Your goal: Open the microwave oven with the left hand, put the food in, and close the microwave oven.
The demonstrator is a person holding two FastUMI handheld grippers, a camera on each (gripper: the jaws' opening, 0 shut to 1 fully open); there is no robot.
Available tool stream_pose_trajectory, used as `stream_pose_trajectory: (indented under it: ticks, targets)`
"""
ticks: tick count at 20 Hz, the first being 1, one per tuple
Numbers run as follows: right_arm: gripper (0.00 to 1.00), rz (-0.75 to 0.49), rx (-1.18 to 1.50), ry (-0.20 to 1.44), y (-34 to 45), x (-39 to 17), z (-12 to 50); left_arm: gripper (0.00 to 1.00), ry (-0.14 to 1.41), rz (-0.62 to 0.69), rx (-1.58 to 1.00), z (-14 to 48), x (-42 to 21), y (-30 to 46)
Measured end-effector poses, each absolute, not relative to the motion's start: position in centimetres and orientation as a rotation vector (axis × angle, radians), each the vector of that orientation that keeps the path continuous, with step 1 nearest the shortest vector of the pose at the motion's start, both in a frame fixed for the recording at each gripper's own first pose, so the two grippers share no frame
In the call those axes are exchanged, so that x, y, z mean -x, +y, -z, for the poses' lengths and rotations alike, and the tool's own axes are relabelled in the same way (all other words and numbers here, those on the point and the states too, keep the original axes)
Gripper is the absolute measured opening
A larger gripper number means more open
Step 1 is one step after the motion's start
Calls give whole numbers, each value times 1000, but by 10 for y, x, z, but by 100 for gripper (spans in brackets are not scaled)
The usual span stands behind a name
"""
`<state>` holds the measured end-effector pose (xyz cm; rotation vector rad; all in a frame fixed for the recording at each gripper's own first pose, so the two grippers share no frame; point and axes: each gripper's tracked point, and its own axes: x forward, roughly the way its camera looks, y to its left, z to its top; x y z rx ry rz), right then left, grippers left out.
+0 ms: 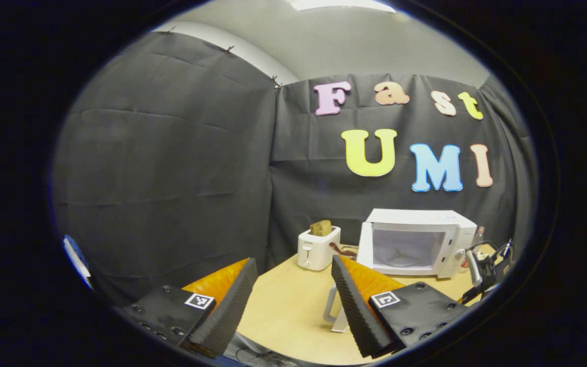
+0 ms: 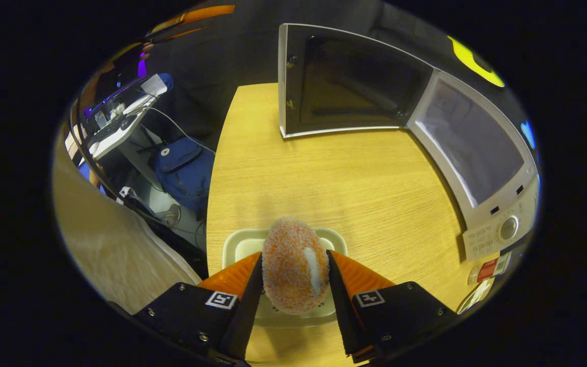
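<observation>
Orange-speckled food (image 2: 295,265) clamped in right gripper (image 2: 295,285) — above tray (image 2: 237,243), microwave (image 2: 469,153) open

Both the left gripper (image 1: 293,300) and the right gripper (image 2: 294,295) have orange fingers faced with black ribbed pads, and black screwed mounts carrying small square black-and-white markers.

Our left hand-held gripper (image 1: 293,300) hangs level above the table (image 1: 283,306), its two ribbed fingers (image 1: 227,306) spread wide apart with nothing between them. Our right hand-held gripper (image 2: 295,285) tilts downward, both fingers (image 2: 245,300) pressed against the sides of the food (image 2: 295,272).
</observation>
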<state>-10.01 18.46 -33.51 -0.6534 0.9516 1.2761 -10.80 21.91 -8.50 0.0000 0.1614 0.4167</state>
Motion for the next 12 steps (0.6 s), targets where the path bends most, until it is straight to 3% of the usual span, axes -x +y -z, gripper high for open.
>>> stream_pose_trajectory:
  ticks: [12]
  targets:
    - [69,-1055,583,661,241,-20,266,94,145,-439,-26,77,113,223]
